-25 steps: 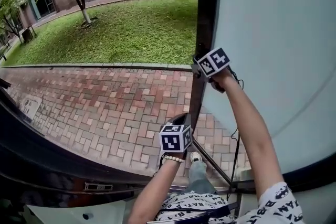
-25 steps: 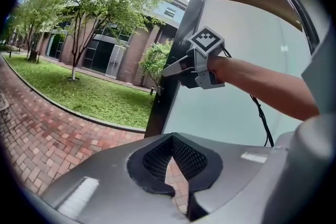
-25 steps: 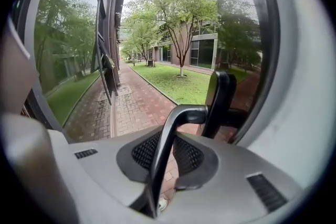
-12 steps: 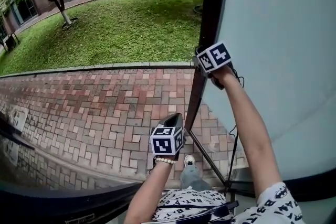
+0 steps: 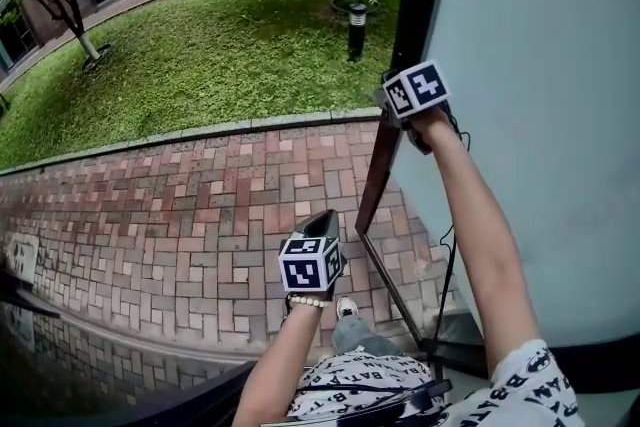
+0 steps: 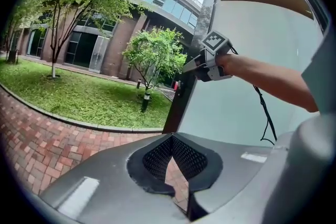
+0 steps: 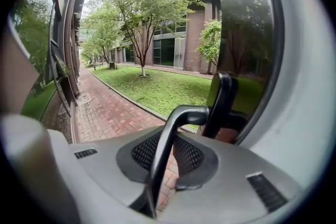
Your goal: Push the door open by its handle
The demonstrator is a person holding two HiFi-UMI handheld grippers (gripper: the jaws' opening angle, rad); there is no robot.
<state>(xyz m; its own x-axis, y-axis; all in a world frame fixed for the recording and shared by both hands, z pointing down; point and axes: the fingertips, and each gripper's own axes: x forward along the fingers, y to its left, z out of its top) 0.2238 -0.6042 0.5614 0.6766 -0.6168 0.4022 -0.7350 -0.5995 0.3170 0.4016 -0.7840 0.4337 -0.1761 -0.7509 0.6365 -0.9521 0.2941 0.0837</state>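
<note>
Dark metal, the single door handle (image 7: 181, 113) stands off the door's black frame (image 5: 405, 65) at its outer edge. Its bent bar runs straight down between the pads of the right claw (image 7: 170, 140), which is clenched on it. The door (image 5: 540, 115) itself is one large pale frosted panel, swung out over the paving on the person's right. The left claw (image 6: 172, 139) hangs apart from the door, lower and nearer the person. Its tips are pressed together with nothing between them, and only bricks show through the gap behind. There are two claws and two marker cubes, one on the right (image 5: 417, 87) and one on the left (image 5: 310, 263). Both are white with black squares and carry no letters. A thin black cable (image 5: 447, 265) drops from the right claw along the arm. The left wrist wears one bead bracelet (image 5: 306, 301), and one shoe (image 5: 346, 307) shows below it. The white shirt (image 5: 350, 383) is covered in black print, in which "BAT" can be made out. Beyond lies red brick paving (image 5: 180, 215), then a lawn (image 5: 220, 55) with one short black lamp post (image 5: 356, 30) and brick buildings behind.
</note>
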